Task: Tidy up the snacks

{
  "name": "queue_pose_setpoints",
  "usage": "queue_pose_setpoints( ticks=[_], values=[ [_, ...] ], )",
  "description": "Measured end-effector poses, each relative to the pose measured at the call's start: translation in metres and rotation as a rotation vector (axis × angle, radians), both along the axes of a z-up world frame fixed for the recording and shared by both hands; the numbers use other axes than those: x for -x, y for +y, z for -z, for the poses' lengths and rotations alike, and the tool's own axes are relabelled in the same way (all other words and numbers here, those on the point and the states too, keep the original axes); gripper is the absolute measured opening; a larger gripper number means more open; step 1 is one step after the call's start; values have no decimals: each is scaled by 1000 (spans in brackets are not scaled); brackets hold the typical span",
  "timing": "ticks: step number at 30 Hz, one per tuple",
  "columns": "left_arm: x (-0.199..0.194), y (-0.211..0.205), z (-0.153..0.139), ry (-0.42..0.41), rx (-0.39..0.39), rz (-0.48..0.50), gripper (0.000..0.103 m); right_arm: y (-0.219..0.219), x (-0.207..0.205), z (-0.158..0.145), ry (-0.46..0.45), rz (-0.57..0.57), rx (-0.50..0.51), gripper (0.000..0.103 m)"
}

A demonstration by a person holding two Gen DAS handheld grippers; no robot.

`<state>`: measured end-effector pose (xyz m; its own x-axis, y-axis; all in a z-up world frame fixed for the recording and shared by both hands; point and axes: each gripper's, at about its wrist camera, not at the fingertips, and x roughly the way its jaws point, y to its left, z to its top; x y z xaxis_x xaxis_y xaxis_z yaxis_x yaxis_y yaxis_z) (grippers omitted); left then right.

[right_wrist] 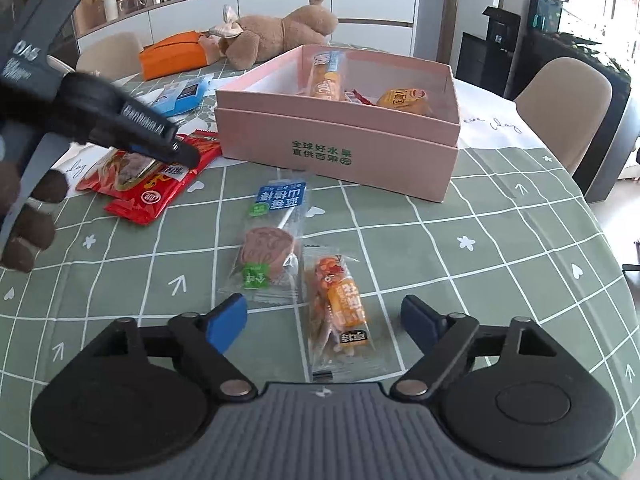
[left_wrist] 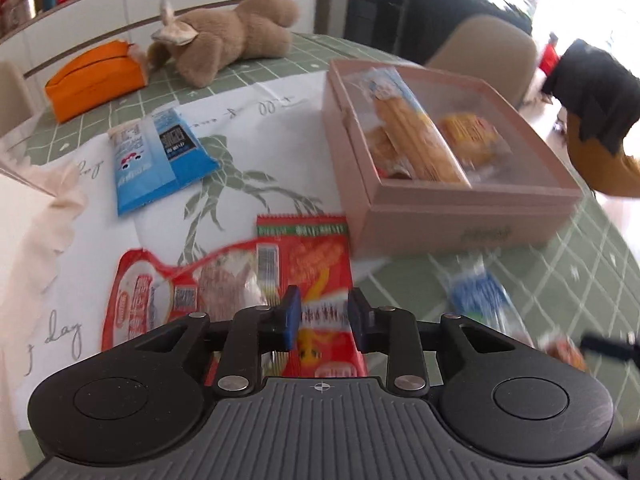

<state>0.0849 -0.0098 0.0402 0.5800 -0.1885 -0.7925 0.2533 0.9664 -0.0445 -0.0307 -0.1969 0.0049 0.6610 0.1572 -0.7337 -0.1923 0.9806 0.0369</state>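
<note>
Hovering low over the worktop [right_wrist: 500, 240] with its green grid cloth: the left hand-held gripper [left_wrist: 324, 320], blue pads set at a narrow gap, straddling the red foil snack packet with the green top band [left_wrist: 320, 264]. Whether the pads are already pinching the foil cannot be told from the left wrist view; nothing looking lifted.

Lying directly under and ahead of the left hand-held gripper, the red packet, long axis running roughly along the fingers, so closing would be pinching it across its narrow width. Resting just left of it and partly overlapping, a second red-and-white crinkled pouch [left_wrist: 160, 300], a likely snag if both are caught together.

Waiting ahead and to the right of that gripper, the open pink cardboard box [left_wrist: 460, 216], already holding a long orange biscuit pack [left_wrist: 416, 136] and a small yellow crisp bag [left_wrist: 472, 132].

Spread wide over the cloth, holding nothing: the right hand-held gripper [right_wrist: 324, 324], with the slim clear-and-orange sausage-stick wrapper [right_wrist: 340, 312] lying between its pads, long axis pointing along the fingers toward the box. Lying just left of that, the clear lollipop wrapper with a blue label [right_wrist: 268, 240]. Judging by nearness, red packet for the left side, orange wrapper for the right.
</note>
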Motion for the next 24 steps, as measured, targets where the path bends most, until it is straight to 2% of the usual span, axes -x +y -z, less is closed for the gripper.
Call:
queue_pose_setpoints(
  ticks=[2, 4, 6, 7, 9, 13, 15, 17, 18, 21, 24],
  values=[
    [9, 3, -1, 27, 8, 36, 35, -2, 2, 3, -30, -3, -7, 90],
    [15, 10, -2, 62, 48, 69, 38, -3, 6, 7, -68, 4, -16, 91],
    [17, 17, -2, 91, 85, 73, 37, -2, 8, 8, -84, 11, -16, 92],
    [16, 21, -3, 87, 89, 62, 34, -2, 7, 8, -83, 11, -19, 92],
    [12, 26, -2, 57, 61, 10, 26, -3, 7, 8, -83, 9, -21, 92],
    [-2, 45, 0, 22, 60, -163, 26, -3, 7, 8, -84, 10, -20, 92],
    [-8, 60, 2, 30, 169, -208, 27, -3, 8, 8, -85, 12, -19, 92],
    [-14, 66, 4, 70, 276, -186, 28, -2, 8, 9, -86, 13, -20, 92],
    [-14, 61, 4, 80, 275, -164, 30, -2, 8, 9, -87, 14, -20, 92],
    [-7, 39, 0, 49, 178, -96, 32, -2, 8, 9, -86, 13, -21, 93],
    [8, 25, -13, -49, 101, -98, 32, -3, 8, 9, -85, 10, -23, 94]
  ],
)
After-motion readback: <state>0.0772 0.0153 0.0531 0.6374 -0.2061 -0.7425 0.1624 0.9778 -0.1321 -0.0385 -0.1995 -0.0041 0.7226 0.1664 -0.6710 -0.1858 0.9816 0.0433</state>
